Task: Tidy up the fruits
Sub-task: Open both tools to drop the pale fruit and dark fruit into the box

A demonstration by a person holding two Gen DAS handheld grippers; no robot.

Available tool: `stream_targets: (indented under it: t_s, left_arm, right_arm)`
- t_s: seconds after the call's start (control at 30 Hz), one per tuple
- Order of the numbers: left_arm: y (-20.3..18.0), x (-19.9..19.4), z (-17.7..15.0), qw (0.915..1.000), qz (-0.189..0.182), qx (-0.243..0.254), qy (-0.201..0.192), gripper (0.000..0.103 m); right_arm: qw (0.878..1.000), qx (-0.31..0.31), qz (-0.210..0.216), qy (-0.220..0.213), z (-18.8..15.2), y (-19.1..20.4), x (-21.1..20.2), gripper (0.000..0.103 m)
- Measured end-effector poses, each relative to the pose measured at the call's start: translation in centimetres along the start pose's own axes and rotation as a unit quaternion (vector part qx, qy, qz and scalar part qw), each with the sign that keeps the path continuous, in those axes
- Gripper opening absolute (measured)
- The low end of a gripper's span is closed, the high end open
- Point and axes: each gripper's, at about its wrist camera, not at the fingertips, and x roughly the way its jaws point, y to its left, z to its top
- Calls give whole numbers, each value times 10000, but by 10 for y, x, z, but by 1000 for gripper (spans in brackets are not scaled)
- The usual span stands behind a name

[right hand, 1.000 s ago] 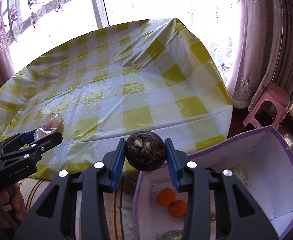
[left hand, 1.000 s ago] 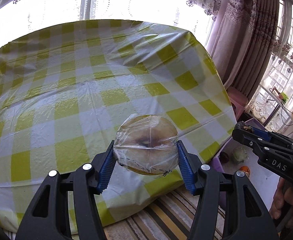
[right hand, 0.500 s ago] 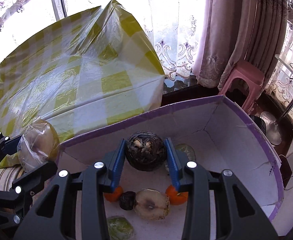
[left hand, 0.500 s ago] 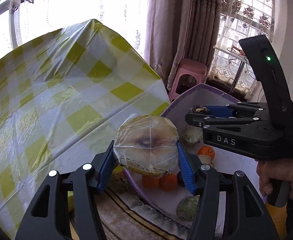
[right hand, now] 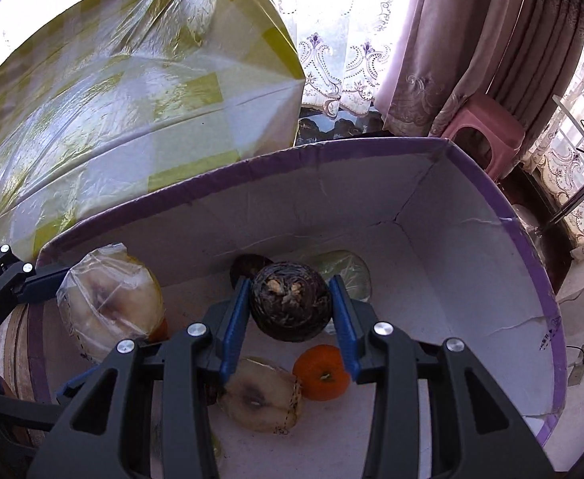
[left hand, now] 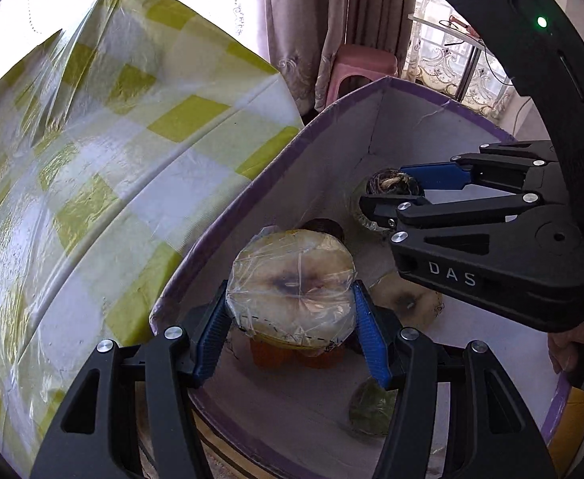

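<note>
My left gripper (left hand: pixel 292 319) is shut on a pale fruit wrapped in clear plastic (left hand: pixel 292 291) and holds it over the near left side of a white box with a purple rim (left hand: pixel 344 99). My right gripper (right hand: pixel 290 311) is shut on a dark round fruit (right hand: pixel 290 305) and holds it inside the same box (right hand: pixel 332 147), above its floor. The right gripper also shows in the left wrist view (left hand: pixel 395 195). The wrapped fruit shows in the right wrist view (right hand: pixel 110 303). On the box floor lie an orange (right hand: pixel 322 373), a pale wrapped fruit (right hand: pixel 262 397) and a green fruit (left hand: pixel 371 409).
A table with a yellow and white checked plastic cover (left hand: pixel 92 159) stands left of the box. A pink stool (right hand: pixel 487 127) and curtains (right hand: pixel 471 40) stand behind the box. A striped rug (left hand: pixel 220 451) lies under the box's near edge.
Both grippers have swung right from the table and down to the box, each with its fruit. The dark fruit now sits lower inside the box; the wrapped fruit is over the box floor.
</note>
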Motion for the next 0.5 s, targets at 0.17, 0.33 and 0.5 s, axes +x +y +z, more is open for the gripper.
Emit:
stream_targets:
  t_s: [0.17, 0.33, 0.5]
  left_arm:
    - [-2, 8, 1, 9999, 48, 104, 57, 57]
    - [-4, 12, 0, 9998, 139, 167, 38, 58]
    - [-4, 4, -3, 9998, 84, 135, -121, 77]
  right_arm:
    - [9999, -64, -45, 127, 0, 2, 10, 42]
    - [9999, -37, -71, 70, 1, 2, 9, 62]
    - [9999, -31, -122, -23, 0, 1, 3, 72]
